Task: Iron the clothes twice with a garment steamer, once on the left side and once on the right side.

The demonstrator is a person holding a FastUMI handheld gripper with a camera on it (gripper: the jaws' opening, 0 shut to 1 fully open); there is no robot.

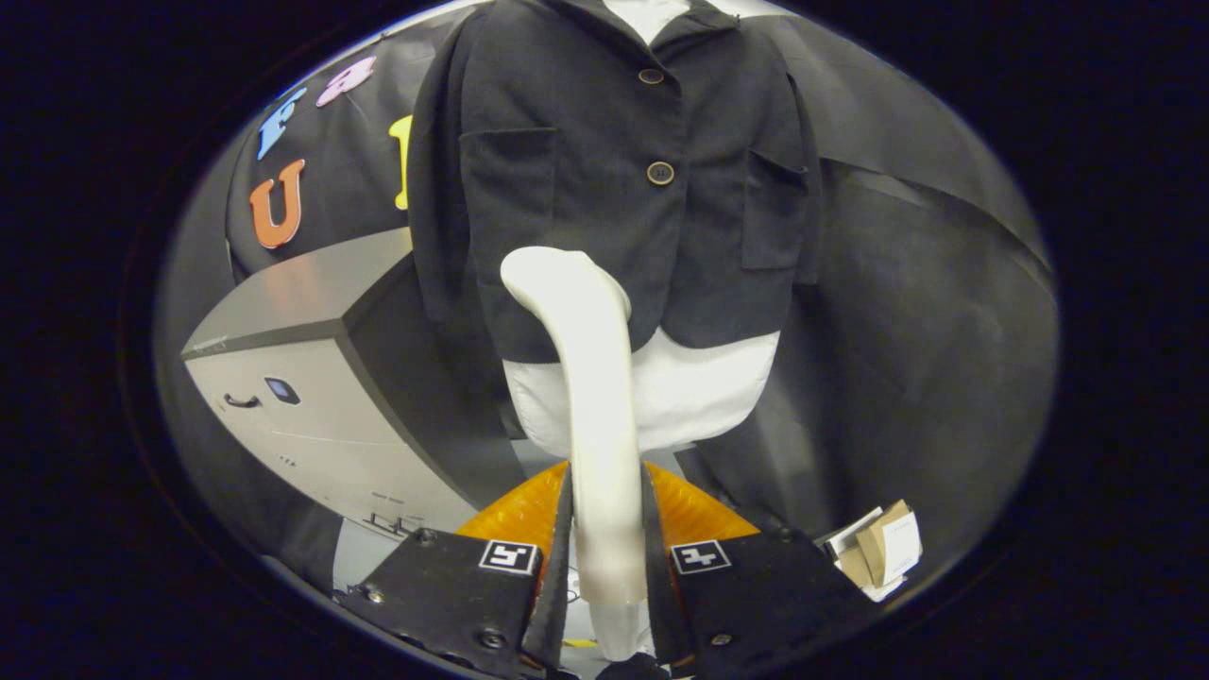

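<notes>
A black button-front jacket hangs on a white mannequin torso straight ahead of me. My gripper is shut on the handle of a white garment steamer, which rises between my fingers and curves forward. The steamer's head sits in front of the jacket's lower hem, a little left of the button line, under the left chest pocket. I cannot tell whether the head touches the cloth. The jacket's two buttons and both pockets are in plain sight.
A grey box-shaped machine stands to the left of the mannequin. Some cardboard and paper pieces lie low to the right of my fingers. An orange ribbed surface shows just beyond the fingers under the mannequin. Black cloth walls surround the booth.
</notes>
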